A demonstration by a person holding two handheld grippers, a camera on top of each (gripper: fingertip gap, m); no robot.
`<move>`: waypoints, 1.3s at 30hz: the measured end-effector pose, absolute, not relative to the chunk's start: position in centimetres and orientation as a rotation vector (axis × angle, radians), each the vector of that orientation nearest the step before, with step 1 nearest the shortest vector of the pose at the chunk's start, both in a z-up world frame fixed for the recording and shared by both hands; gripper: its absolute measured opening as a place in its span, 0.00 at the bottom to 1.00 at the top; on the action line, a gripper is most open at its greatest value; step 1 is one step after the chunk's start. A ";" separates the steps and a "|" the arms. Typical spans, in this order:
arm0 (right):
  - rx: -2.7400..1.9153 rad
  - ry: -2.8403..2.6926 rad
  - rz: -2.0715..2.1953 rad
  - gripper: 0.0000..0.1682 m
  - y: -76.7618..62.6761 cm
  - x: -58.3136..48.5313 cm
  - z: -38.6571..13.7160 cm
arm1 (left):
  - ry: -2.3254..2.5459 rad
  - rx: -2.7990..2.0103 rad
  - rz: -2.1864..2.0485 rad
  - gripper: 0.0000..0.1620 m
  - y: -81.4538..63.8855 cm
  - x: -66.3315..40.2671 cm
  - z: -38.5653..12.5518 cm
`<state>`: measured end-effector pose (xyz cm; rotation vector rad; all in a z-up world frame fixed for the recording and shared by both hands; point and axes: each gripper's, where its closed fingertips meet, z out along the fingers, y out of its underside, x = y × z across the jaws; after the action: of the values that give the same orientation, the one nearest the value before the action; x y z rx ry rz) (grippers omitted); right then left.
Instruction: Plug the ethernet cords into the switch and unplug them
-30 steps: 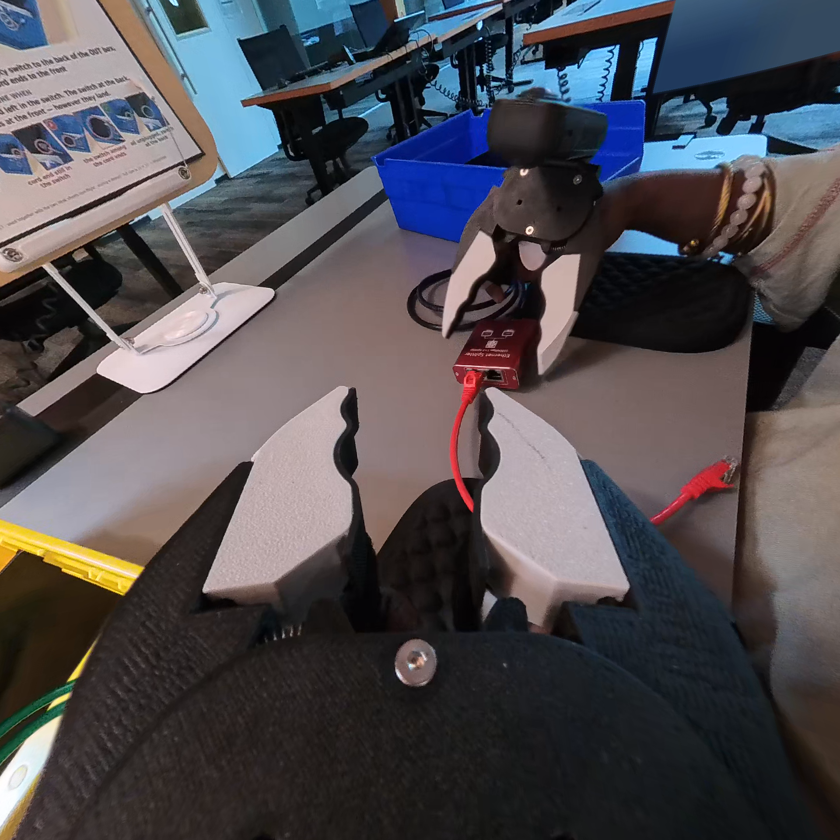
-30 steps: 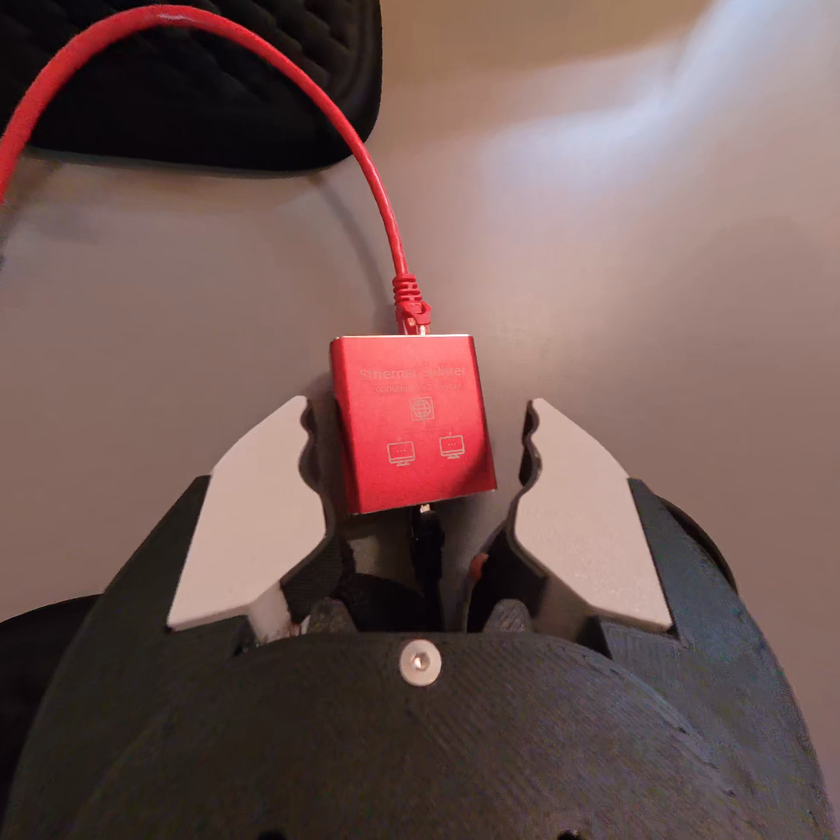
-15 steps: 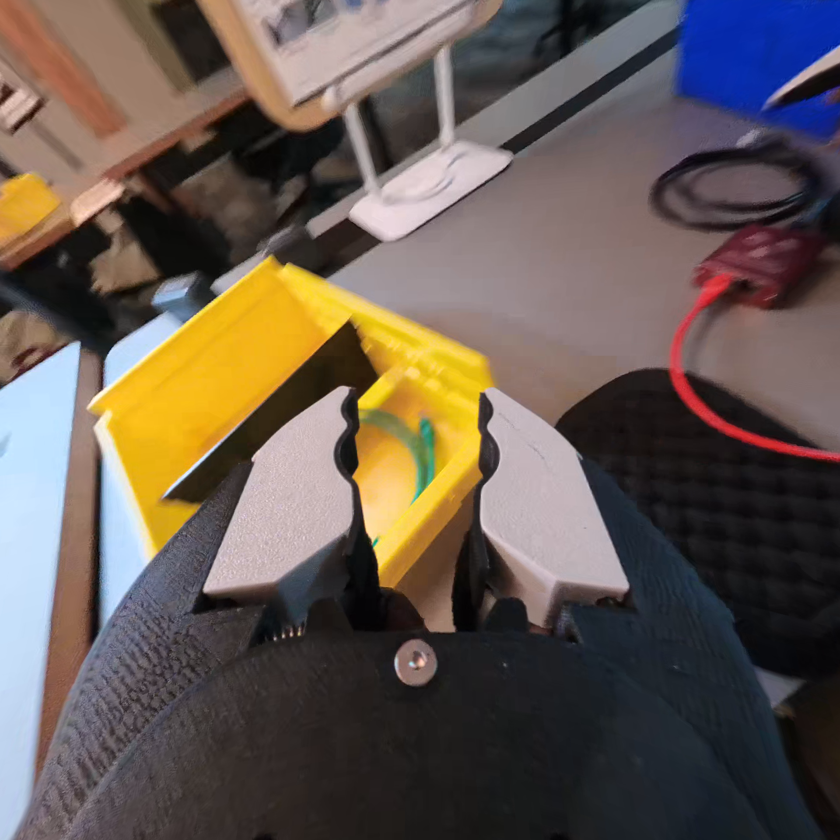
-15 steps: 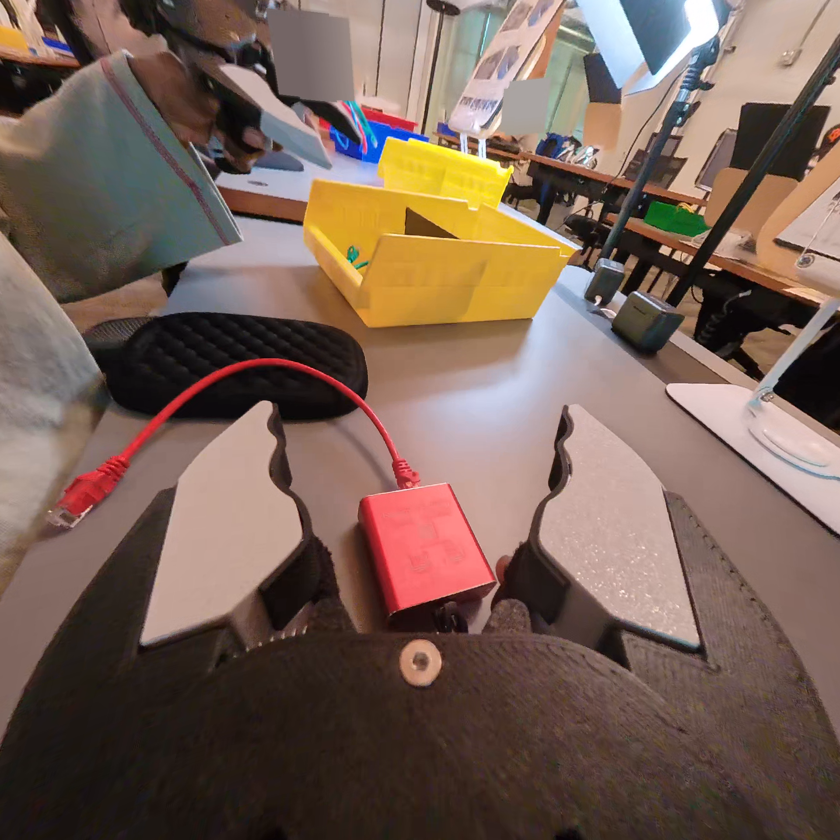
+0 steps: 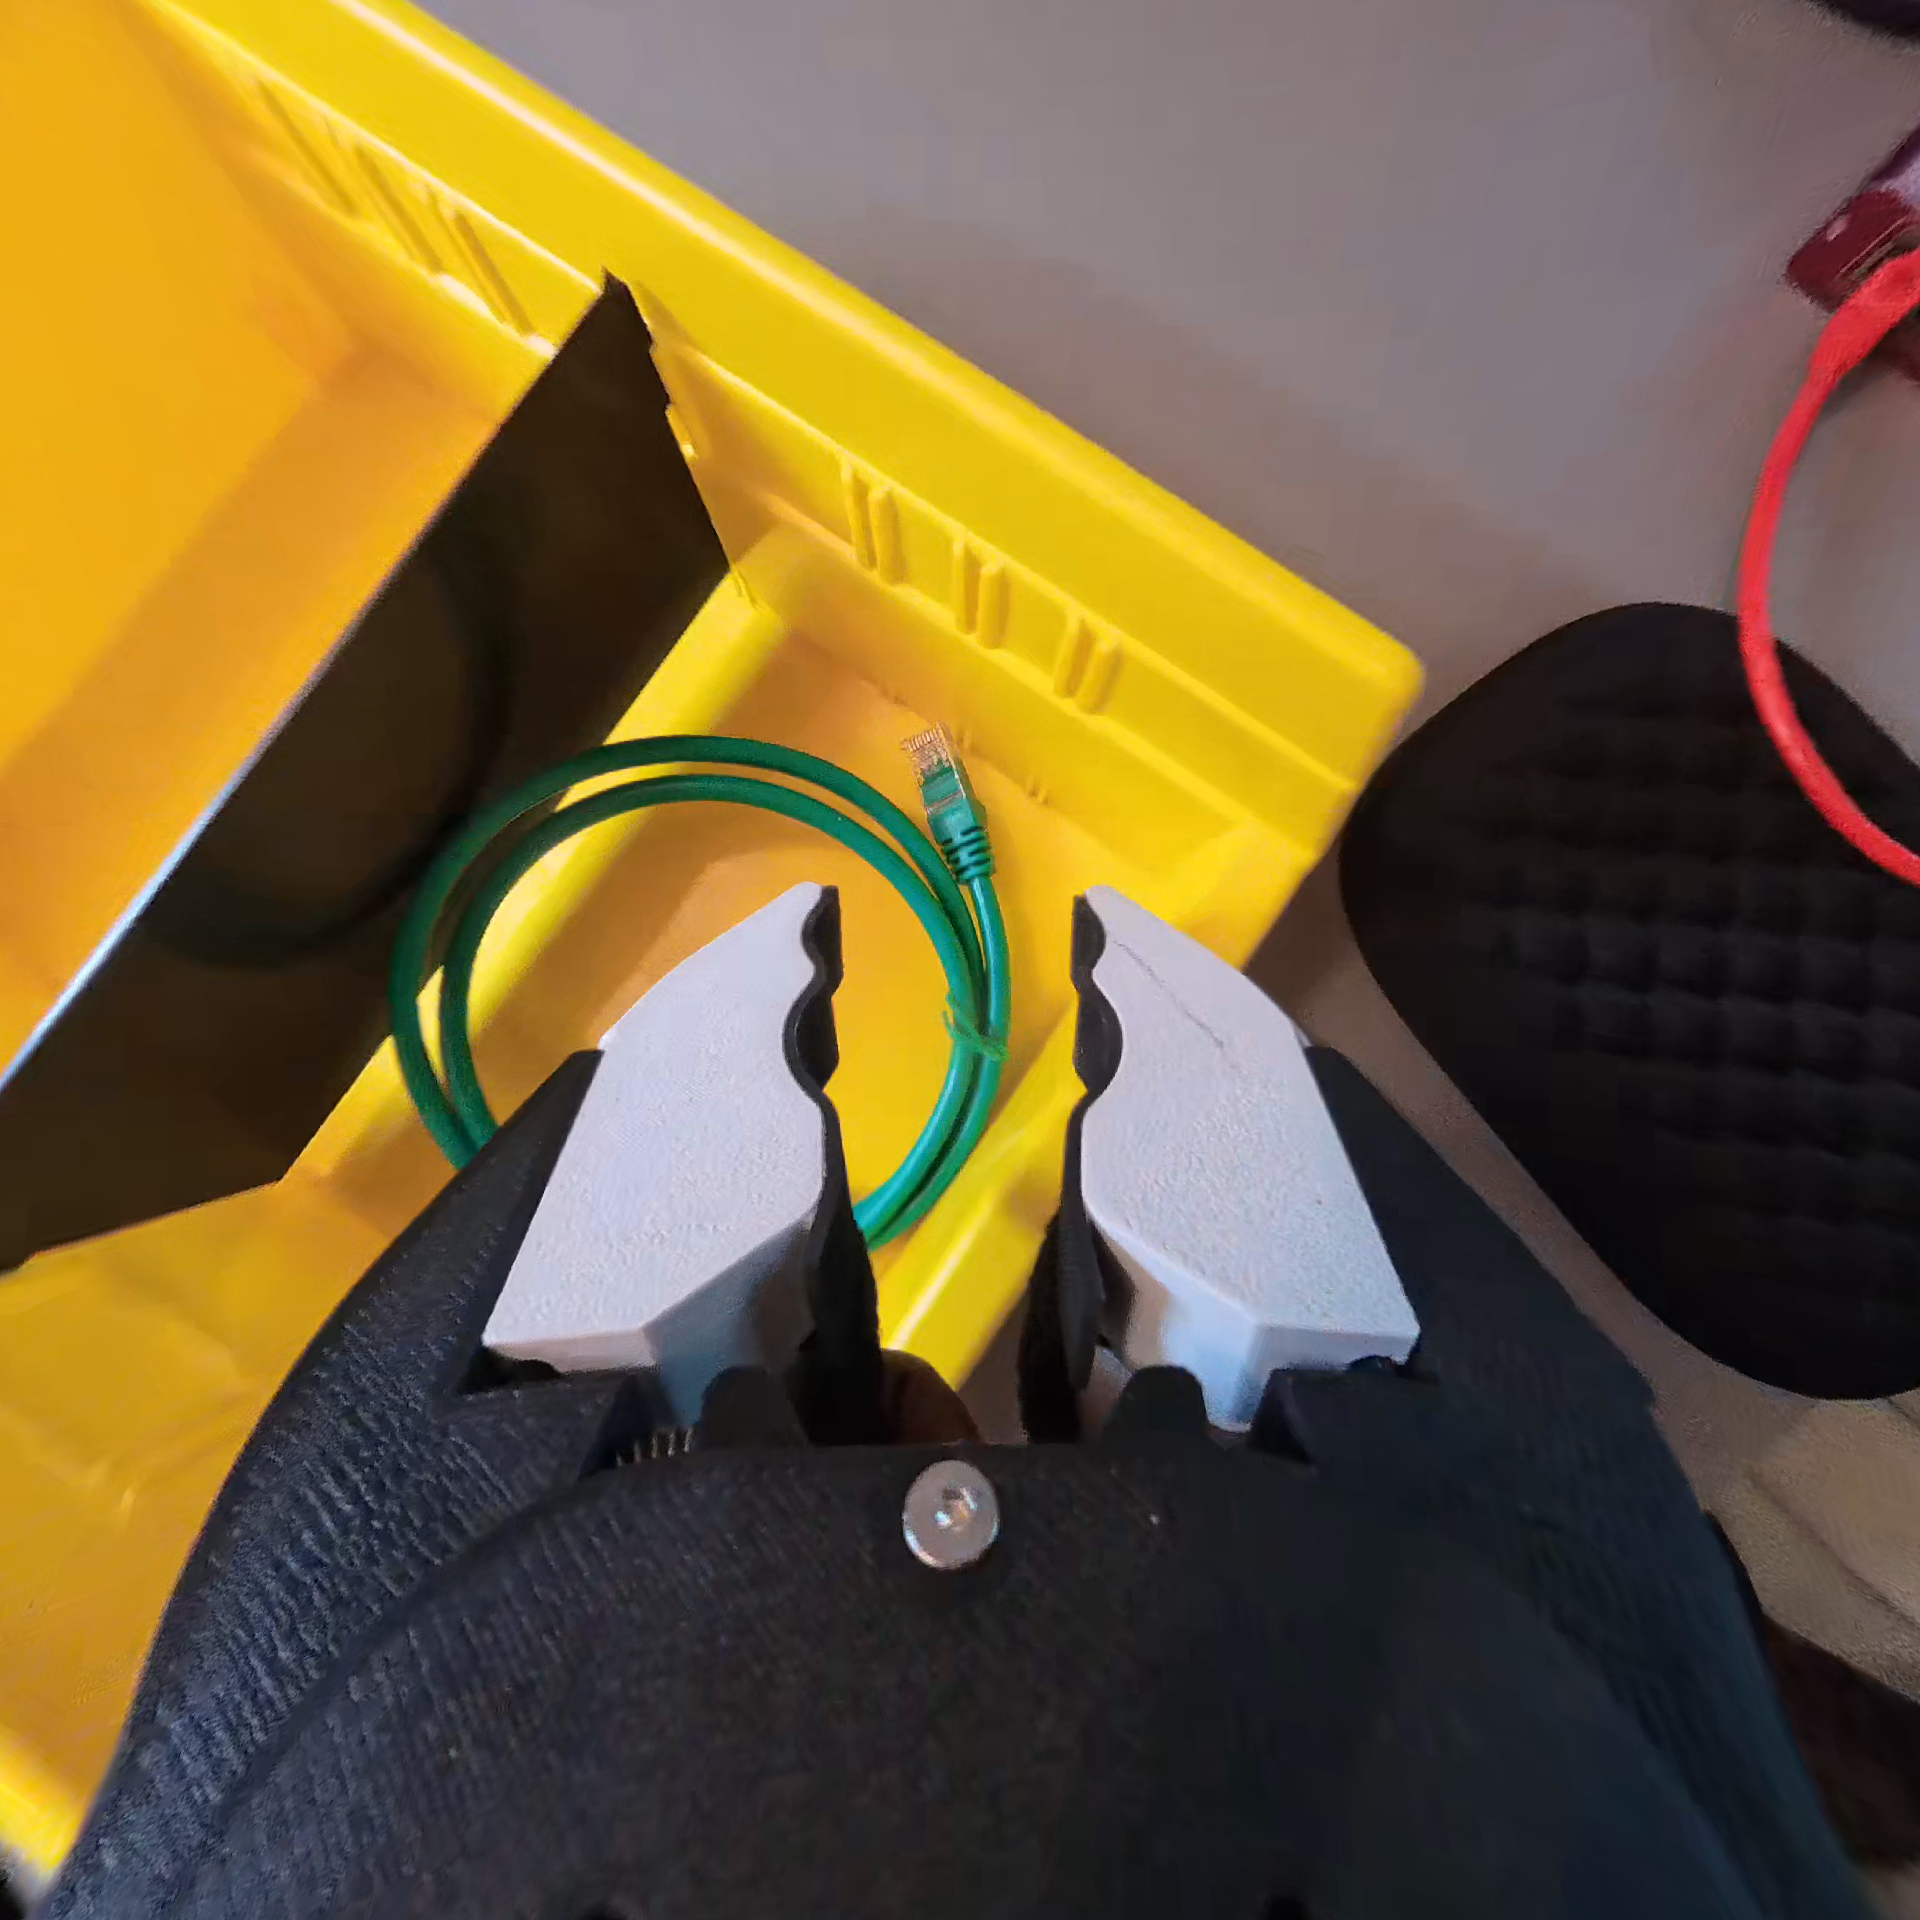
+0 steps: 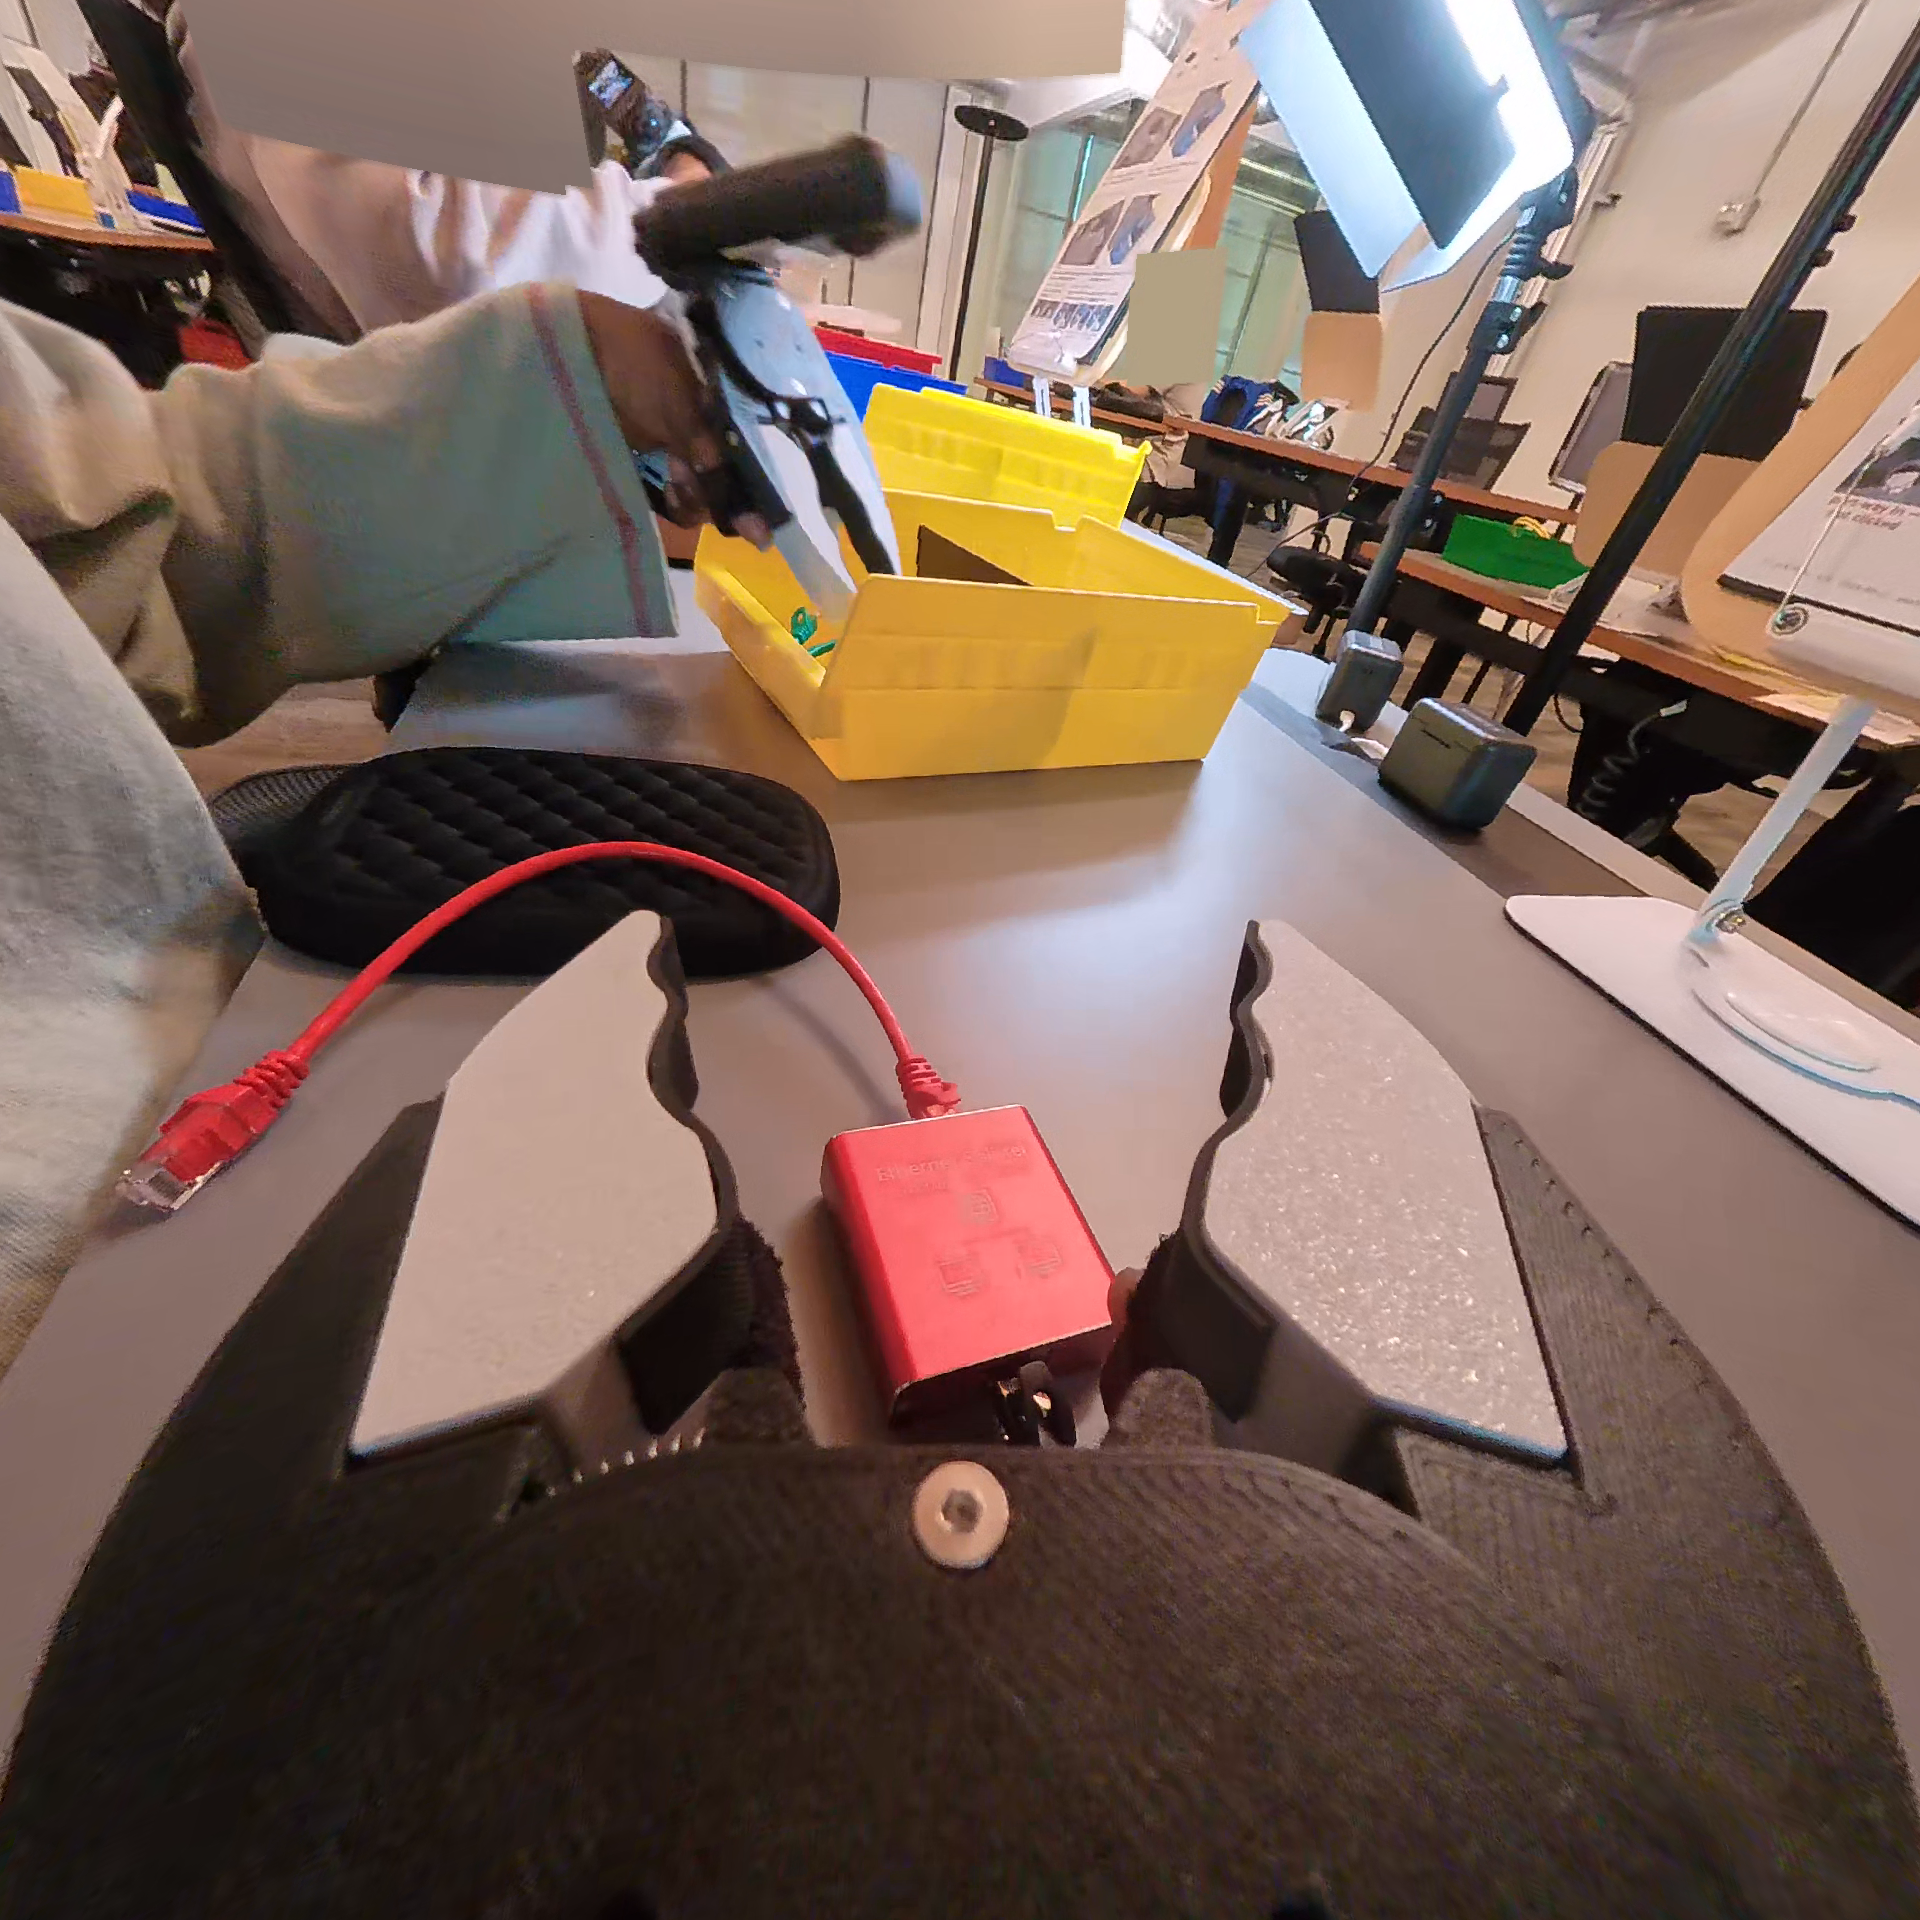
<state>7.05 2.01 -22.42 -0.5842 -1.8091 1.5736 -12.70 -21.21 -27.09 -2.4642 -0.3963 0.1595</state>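
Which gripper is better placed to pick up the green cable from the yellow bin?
Probably the left gripper: it hangs open right over the green cable in the yellow bin. The right gripper is open around the red switch, apart from the bin.

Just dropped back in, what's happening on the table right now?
A person works two tools. The left hand-held gripper is open above the yellow bin, over a coiled green cord lying inside. The right hand-held gripper is open around the red switch on the table, not clamping it. A red cord is plugged into the switch's far side; its other plug lies loose near a black pad.
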 end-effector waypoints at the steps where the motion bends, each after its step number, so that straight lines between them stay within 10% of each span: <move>1: -0.579 -1.812 1.570 0.60 2.0 7.1 -22.5 | -0.408 -2.494 0.138 0.26 -20.9 -13.1 -27.9; 11: -0.570 -1.817 1.571 0.58 1.9 7.2 -22.5 | -0.351 -2.685 0.043 0.11 -20.8 -12.7 -31.3; 28: -0.504 -1.864 1.522 0.54 1.2 7.5 -23.0 | -0.351 -1.412 0.020 0.07 -20.4 -10.2 -8.3; 34: -0.483 -1.853 1.512 0.52 1.1 7.7 -22.8 | -0.188 -1.479 -0.062 0.07 -15.9 -4.7 -9.7; 39: -0.377 -1.787 1.541 0.31 0.0 8.4 -19.8 | -0.039 -1.690 -0.128 0.07 -11.4 0.8 -13.4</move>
<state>8.38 0.03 -19.78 -0.3766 -1.7869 1.5410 0.80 -11.44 -13.44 -1.6905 -0.0390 -0.1277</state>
